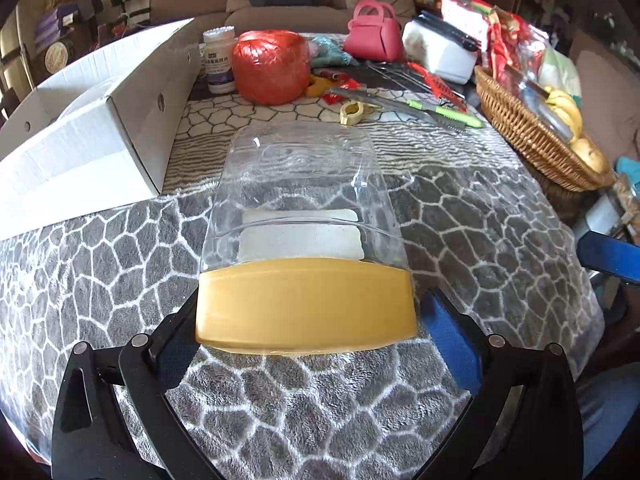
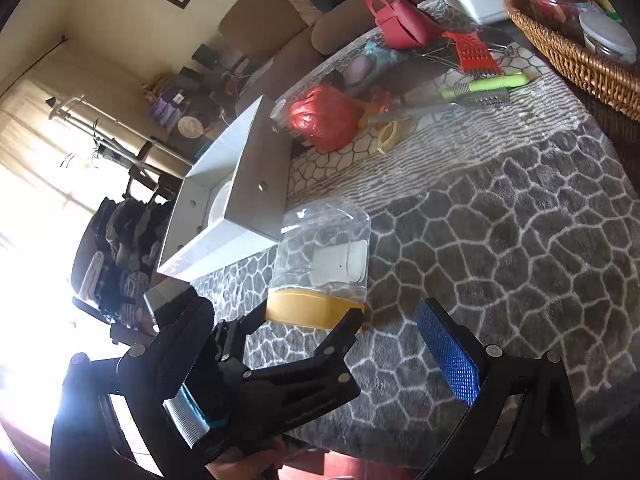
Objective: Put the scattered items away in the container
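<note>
Two fingers of left gripper (image 1: 308, 308) spread wide either side of a yellow lid (image 1: 304, 304); right-hand blue pad (image 1: 450, 340) just beside lid edge, left finger hard against the other side. No clear squeeze seen, so reads as released, straddling.

Lid belongs to clear jar (image 1: 300, 188), down on grey patterned blanket (image 1: 500, 260), lid end nearest gripper, white label visible through the wall. Not in the box.

Right gripper (image 2: 296, 312) also spread wide, nothing gripped, hanging back behind the left one near the table's front edge; only its blue pad (image 2: 448, 354) clear, other finger masked by left gripper.

White cardboard box (image 1: 120, 120) open-topped, left of jar; near corner just beside jar's far end. Pale round thing inside, can't identify.

Open blanket right of jar and in front of it, plenty of swing room. Tighter on the left against the box wall.

Far side crowded: red twine ball (image 1: 270, 68), white bottle (image 1: 218, 60) against box end, pink handbag (image 1: 374, 34), green-handled tool (image 1: 444, 112), tape roll (image 1: 352, 112). Wicker basket (image 1: 520, 128) along the far right edge, well apart from jar.
</note>
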